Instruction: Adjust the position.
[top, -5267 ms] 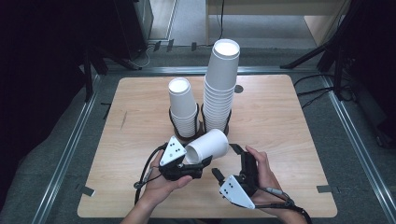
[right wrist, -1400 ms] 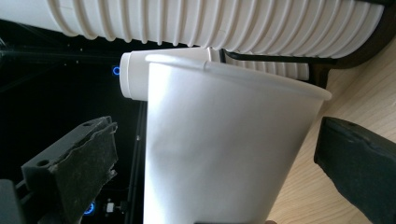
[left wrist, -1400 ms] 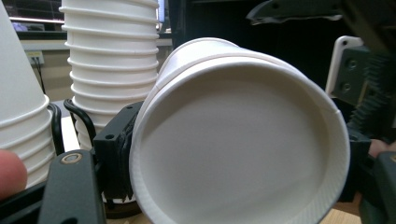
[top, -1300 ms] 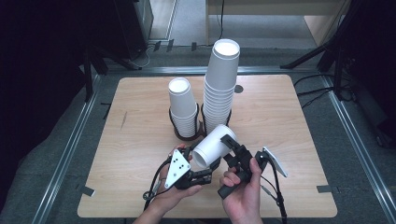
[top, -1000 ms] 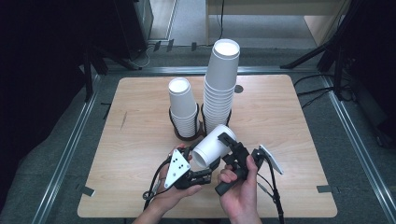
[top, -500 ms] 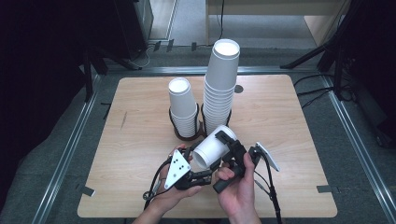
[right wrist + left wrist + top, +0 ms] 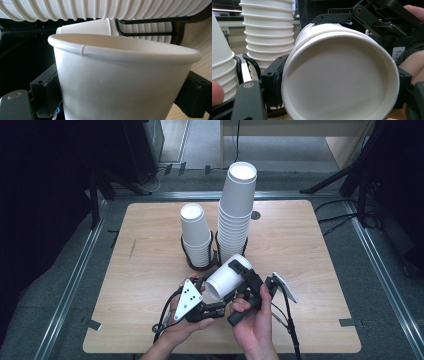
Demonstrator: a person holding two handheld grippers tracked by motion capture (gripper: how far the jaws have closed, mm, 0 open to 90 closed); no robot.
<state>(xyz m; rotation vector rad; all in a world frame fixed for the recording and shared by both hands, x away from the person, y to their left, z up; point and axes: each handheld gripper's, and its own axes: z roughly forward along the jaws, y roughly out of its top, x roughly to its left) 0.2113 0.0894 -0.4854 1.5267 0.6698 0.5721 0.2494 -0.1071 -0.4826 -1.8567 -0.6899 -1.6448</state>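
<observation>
Held thing: white paper cup with rolled rim (image 7: 229, 279), tilted on its side, mouth towards the person, above the near middle of the light wooden desk (image 7: 310, 250).
Writing: cup wall and inside plain; a small white tag on the far tongs in the left gripper view reads "1-" (image 7: 398, 53), the rest too small to tell.
Left tongs (image 7: 210, 292): clamped on the cup near its rim; black pads press the wall on both sides in the left gripper view; jaws just eased slightly apart, cup between them.
Right tongs (image 7: 248, 281): jaws just closing, cup between them; pads lie against the cup wall on both sides in the right gripper view.
Tall stack of white paper cups (image 7: 235, 215): upright in a black wire holder (image 7: 218, 259), just behind the held cup.
Short stack of white paper cups (image 7: 196, 236): upright, beside the tall one, to its left.
In the way: both stacks stand close behind the tongs.
</observation>
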